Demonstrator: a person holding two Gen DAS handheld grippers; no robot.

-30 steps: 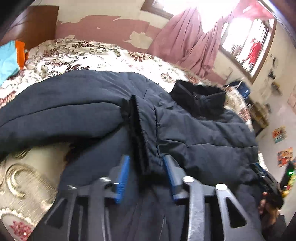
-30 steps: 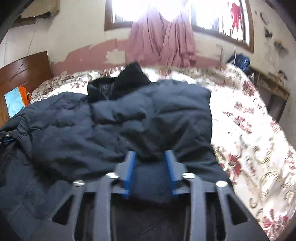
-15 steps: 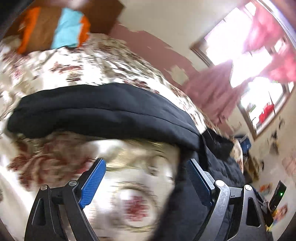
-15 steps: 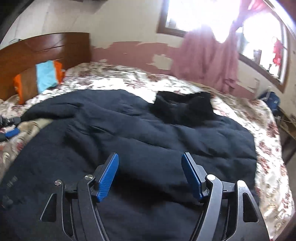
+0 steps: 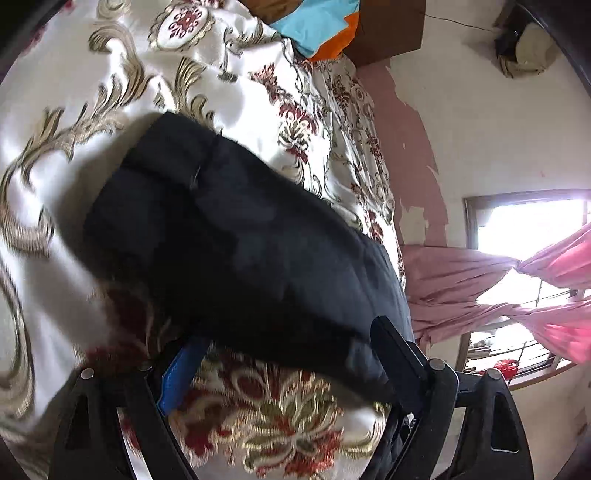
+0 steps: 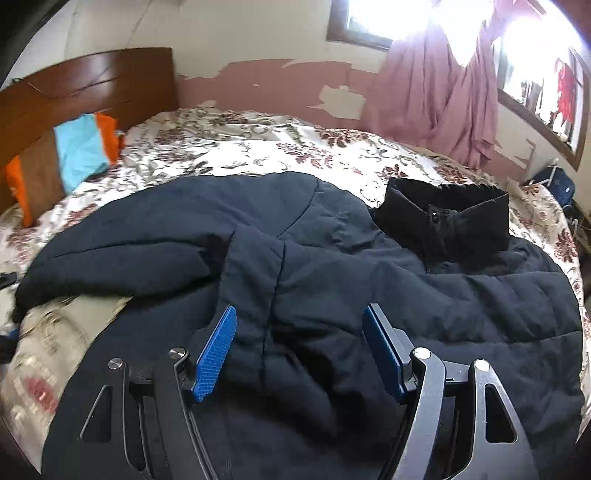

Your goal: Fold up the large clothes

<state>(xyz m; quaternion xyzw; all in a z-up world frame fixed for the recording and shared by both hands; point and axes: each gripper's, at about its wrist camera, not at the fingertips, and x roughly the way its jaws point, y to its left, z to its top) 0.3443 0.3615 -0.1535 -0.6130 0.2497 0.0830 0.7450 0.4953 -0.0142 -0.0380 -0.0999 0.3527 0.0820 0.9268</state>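
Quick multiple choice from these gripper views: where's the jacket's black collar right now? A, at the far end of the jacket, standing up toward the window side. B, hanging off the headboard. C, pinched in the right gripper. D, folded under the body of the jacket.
A: in the right wrist view the collar stands up at the far end of the jacket, well beyond the open right gripper.

Daylight from the window (image 6: 362,18) is overexposed and glares white. The bedspread (image 5: 74,184) in the left view is motion-blurred. Fisheye bends all edges, corners dark.
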